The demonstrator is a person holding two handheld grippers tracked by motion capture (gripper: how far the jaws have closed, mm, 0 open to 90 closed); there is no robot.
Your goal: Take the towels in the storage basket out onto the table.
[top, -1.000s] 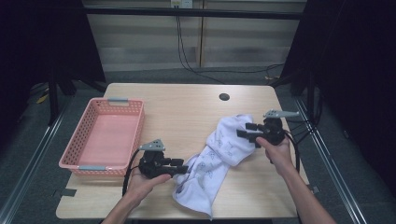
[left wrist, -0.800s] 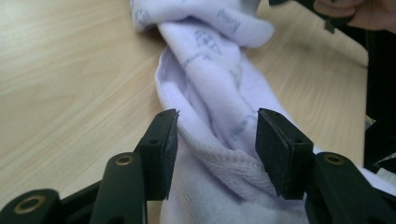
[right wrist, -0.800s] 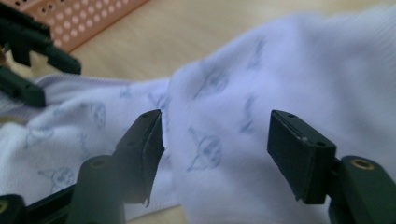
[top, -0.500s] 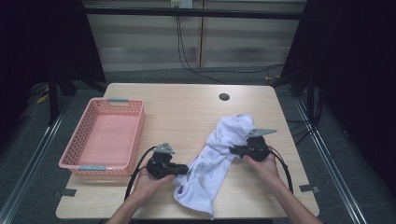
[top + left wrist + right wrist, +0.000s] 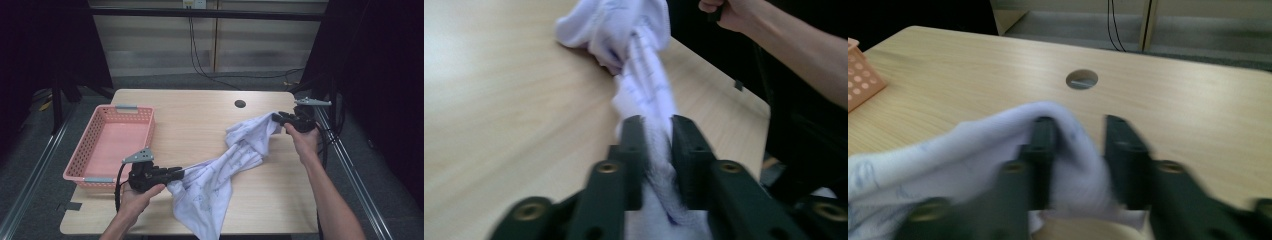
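A white cloth with a faint blue print lies stretched aslant across the wooden table. My left gripper is at its near end. In the left gripper view the jaws pinch a twisted strand of the cloth, and they have just been opening a little. At the far right my right gripper is at the cloth's other end. In the right gripper view, blurred, the cloth drapes over one jaw and lies in the gap. That gripper has just been opening, and its other jaw stands off the cloth.
A pink plastic basket stands at the table's left side, and its corner shows in the right gripper view. A round cable hole sits near the far edge. The cloth's lower part hangs over the near edge.
Both hands have drawn apart, the left to the left and the right toward the far right. The cloth is now pulled out longer between them.
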